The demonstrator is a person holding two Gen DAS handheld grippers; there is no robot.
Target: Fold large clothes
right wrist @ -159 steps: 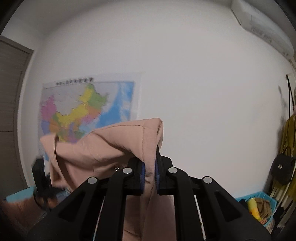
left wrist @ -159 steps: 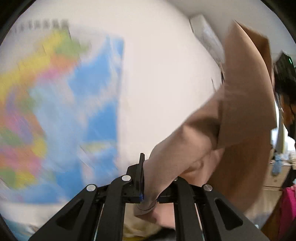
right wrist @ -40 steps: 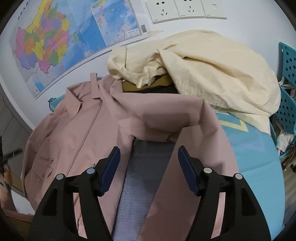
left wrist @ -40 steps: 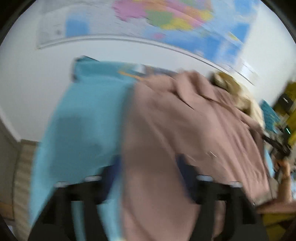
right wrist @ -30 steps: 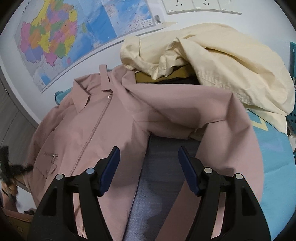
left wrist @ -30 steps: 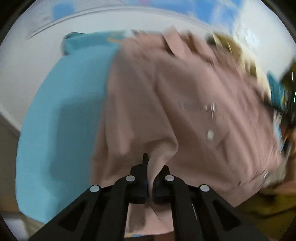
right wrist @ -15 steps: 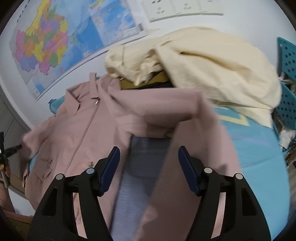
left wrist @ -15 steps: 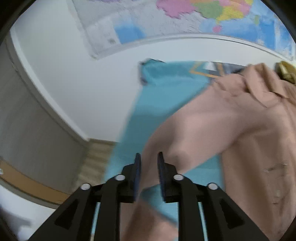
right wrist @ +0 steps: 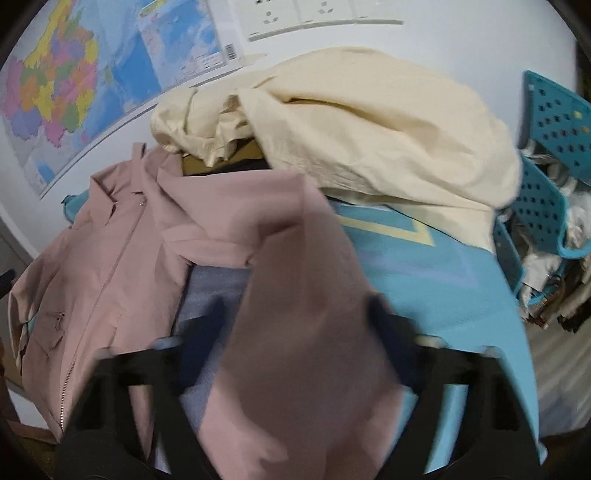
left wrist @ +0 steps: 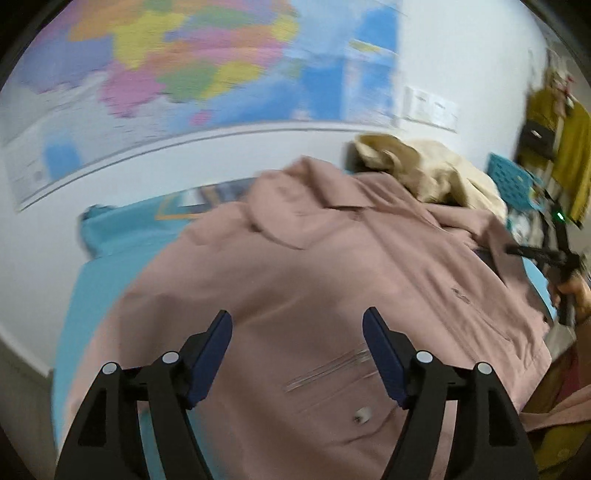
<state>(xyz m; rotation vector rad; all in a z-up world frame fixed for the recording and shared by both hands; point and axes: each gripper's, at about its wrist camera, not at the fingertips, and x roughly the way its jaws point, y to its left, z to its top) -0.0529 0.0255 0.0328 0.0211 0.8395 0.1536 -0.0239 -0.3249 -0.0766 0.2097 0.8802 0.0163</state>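
A large pink zip jacket (left wrist: 332,266) lies spread, front up, on a light blue mat (left wrist: 110,266). My left gripper (left wrist: 297,332) hovers over the jacket's lower front, its jaws opening wide with nothing between them. In the right wrist view the jacket body (right wrist: 110,266) lies to the left, and one pink sleeve (right wrist: 295,280) runs toward the camera. My right gripper (right wrist: 295,328) is blurred and its jaws are closing, one dark finger on each side of that sleeve; no pad visibly presses it. The left wrist view shows the right gripper (left wrist: 535,254) held in a hand (left wrist: 576,295).
A cream garment (right wrist: 369,122) is heaped on darker clothes at the back of the mat (right wrist: 443,280). A teal perforated basket (right wrist: 546,206) of clothes stands at the right. A grey-blue cloth (right wrist: 210,284) shows under the sleeve. A wall map (right wrist: 55,81) and sockets (right wrist: 303,14) are behind.
My left gripper has let go of the pink sleeve, opened wide and swung over the jacket's front. The right gripper's fingers have blurred and the sleeve has shifted to lie between them.
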